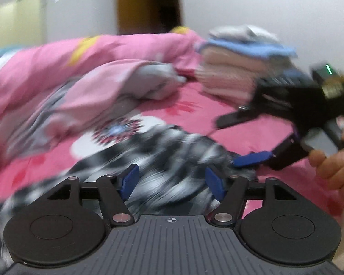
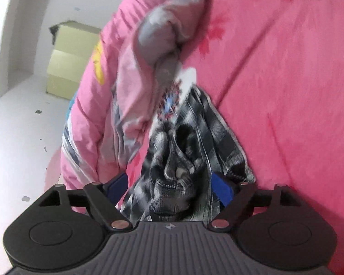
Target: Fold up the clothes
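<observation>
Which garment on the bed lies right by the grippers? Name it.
The black-and-white checked shirt, crumpled on the pink sheet. The other clothes sit stacked in a pile farther back.

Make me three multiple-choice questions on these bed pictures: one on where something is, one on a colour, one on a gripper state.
1. Where does the checked shirt lie?
A. on the pink sheet
B. on the floor
C. on the folded stack

2. What colour is the garment near the top of the folded stack?
A. green
B. blue
C. red

3. How do the right gripper's jaws stand?
A. apart
B. pressed on a sock
C. fully closed

Answers:
1. A, pink sheet shows on both sides of the shirt.
2. B, a light blue layer sits under the grey piece on top.
3. A, the left wrist view shows its two fingers spread wide, nothing pinched.
</observation>
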